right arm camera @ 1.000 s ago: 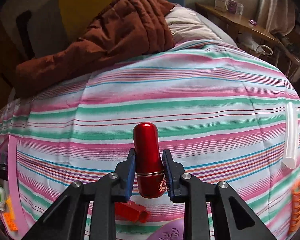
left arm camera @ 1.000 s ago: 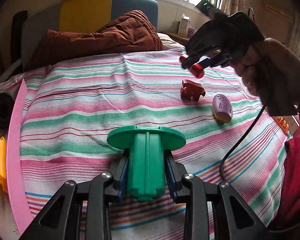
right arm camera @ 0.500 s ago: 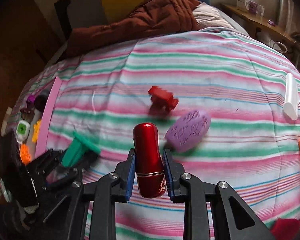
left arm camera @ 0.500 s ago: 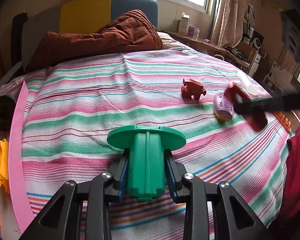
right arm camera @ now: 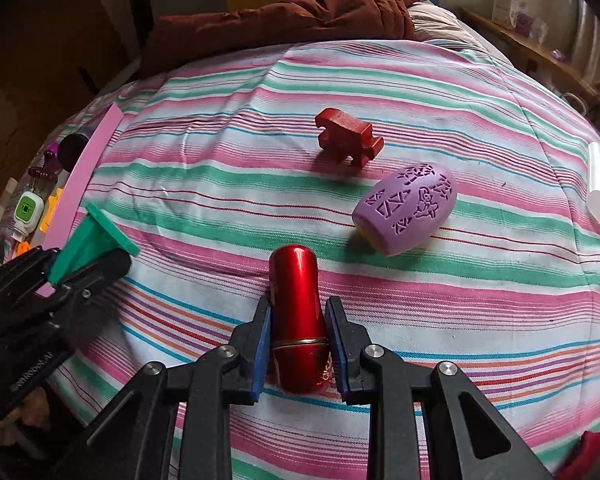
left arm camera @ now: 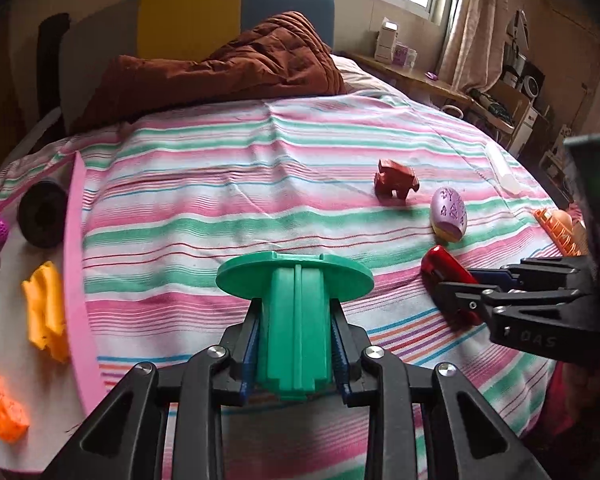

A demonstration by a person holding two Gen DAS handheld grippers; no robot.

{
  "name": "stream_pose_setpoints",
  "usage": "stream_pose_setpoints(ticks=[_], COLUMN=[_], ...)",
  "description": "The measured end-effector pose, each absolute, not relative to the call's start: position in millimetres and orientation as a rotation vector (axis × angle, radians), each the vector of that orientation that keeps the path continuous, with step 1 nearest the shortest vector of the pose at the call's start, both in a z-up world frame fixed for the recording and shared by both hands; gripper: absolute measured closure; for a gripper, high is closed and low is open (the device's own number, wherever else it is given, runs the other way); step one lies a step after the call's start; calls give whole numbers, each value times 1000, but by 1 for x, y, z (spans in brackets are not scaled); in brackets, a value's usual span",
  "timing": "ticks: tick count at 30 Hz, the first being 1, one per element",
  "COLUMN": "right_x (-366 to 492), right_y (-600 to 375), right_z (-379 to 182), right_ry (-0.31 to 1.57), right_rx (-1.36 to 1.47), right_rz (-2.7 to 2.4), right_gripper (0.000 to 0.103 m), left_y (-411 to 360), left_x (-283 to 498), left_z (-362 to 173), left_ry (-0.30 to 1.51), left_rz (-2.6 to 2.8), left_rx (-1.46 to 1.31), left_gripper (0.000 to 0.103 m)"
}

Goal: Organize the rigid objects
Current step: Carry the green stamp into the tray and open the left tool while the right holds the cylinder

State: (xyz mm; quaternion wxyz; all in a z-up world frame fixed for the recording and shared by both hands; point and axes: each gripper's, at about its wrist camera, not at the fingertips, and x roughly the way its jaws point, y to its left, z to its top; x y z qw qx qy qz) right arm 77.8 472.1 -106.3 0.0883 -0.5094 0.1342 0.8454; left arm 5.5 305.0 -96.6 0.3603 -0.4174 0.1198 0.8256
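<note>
My left gripper (left arm camera: pixel 296 344) is shut on a green plastic piece (left arm camera: pixel 296 308) with a round flat top, held low over the striped bedspread (left arm camera: pixel 204 208). My right gripper (right arm camera: pixel 298 340) is around a shiny red cylinder (right arm camera: pixel 296 304) that lies down on the spread; its pads now stand slightly off the cylinder's sides. In the left wrist view the right gripper (left arm camera: pixel 460 292) and cylinder (left arm camera: pixel 444 268) are low at the right. A red toy animal (right arm camera: pixel 348 136) and a purple patterned egg (right arm camera: pixel 408 208) lie just beyond the cylinder.
A pink strip (left arm camera: pixel 74 264) edges the spread at the left, with a black roll (left arm camera: pixel 42 214), yellow piece (left arm camera: pixel 46 312) and orange pieces (left arm camera: pixel 4 408) beyond it. A white tube (right arm camera: pixel 598 192) and orange rack (left arm camera: pixel 556 228) lie right. A brown quilt (left arm camera: pixel 228 72) is at the back.
My right gripper came down from high over the bed to the spread near the purple egg, laid the red cylinder on it, and its jaws eased apart. The left gripper stayed put.
</note>
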Motion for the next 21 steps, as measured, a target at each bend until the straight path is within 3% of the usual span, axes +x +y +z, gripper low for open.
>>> stream_pose_setpoints(ticks=[11, 21], right_x=[75, 78], right_y=[468, 454], right_z=[-107, -108], right_ry=[341, 189], right_rx=[-1503, -1444], right_rz=[2518, 2531], right_gripper=[76, 76], left_y=[265, 231], left_x=[13, 14], left_z=[-44, -27], left_ry=[257, 214], left_rz=[2233, 2291], left_rx=[-988, -976], left_gripper=[73, 73])
